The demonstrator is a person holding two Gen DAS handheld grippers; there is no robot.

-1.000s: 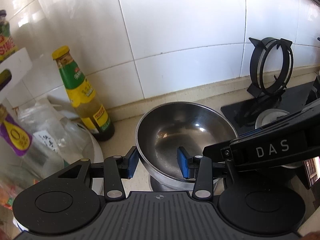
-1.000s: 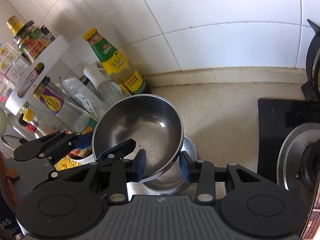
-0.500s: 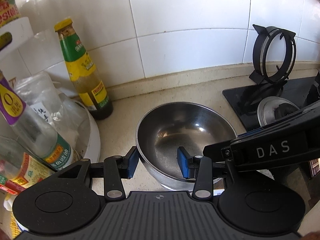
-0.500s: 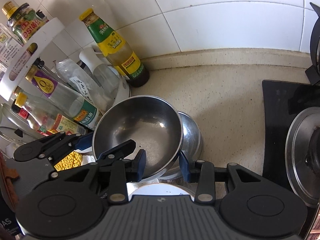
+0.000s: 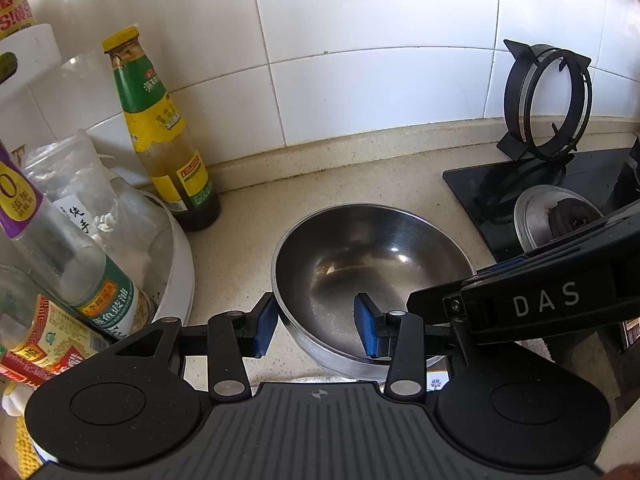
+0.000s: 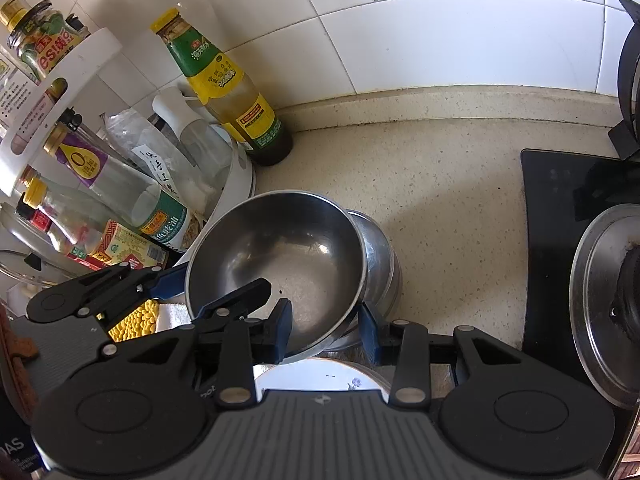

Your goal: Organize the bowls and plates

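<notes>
A steel bowl is held up between both grippers. My left gripper straddles its near-left rim, one blue pad outside and one inside, with a wide gap. My right gripper straddles its right rim the same way. Below the bowl stands a stack of steel bowls on the counter. A white plate with a small blue flower lies just under the right gripper.
A white turntable rack of sauce bottles stands left, with a green-labelled bottle beside it. The black stove with a steel lid is right; a pot ring leans on the tiled wall.
Both grippers and the held bowl have risen and drawn back from the wall. The stack of bowls and the white plate have come into view beneath it.
</notes>
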